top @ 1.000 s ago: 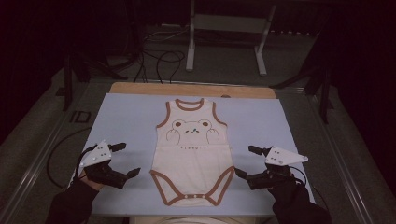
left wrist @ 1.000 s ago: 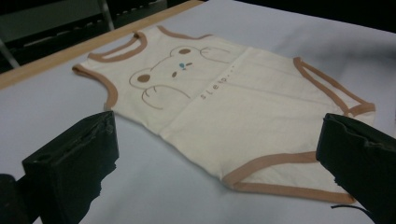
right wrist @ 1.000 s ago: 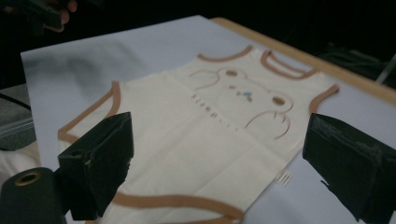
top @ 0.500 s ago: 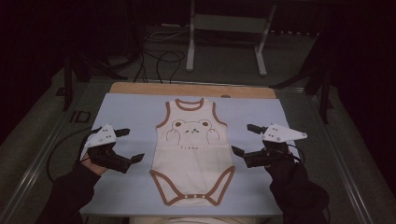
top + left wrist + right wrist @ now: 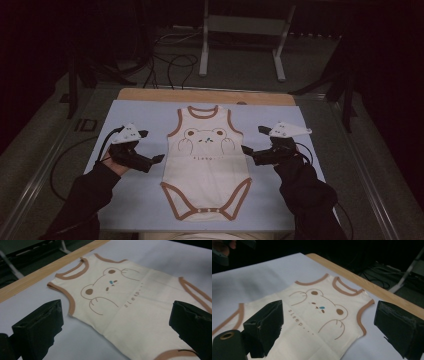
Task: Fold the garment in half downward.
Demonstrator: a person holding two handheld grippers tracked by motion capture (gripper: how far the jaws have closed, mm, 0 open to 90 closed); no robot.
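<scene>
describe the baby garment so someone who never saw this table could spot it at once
On the pale blue sheet covering the table, midway between the two black grippers, a cream sleeveless baby bodysuit lies flat. Its brown trim, bear drawing and the word "sleep" set it apart.

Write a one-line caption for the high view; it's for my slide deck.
Two open grippers, left gripper and right gripper, flank a cream bear-print baby bodysuit lying flat.

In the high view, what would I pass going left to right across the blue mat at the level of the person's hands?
Left hand-held gripper → cream baby bodysuit with a bear print → right hand-held gripper, all over the blue mat.
</scene>
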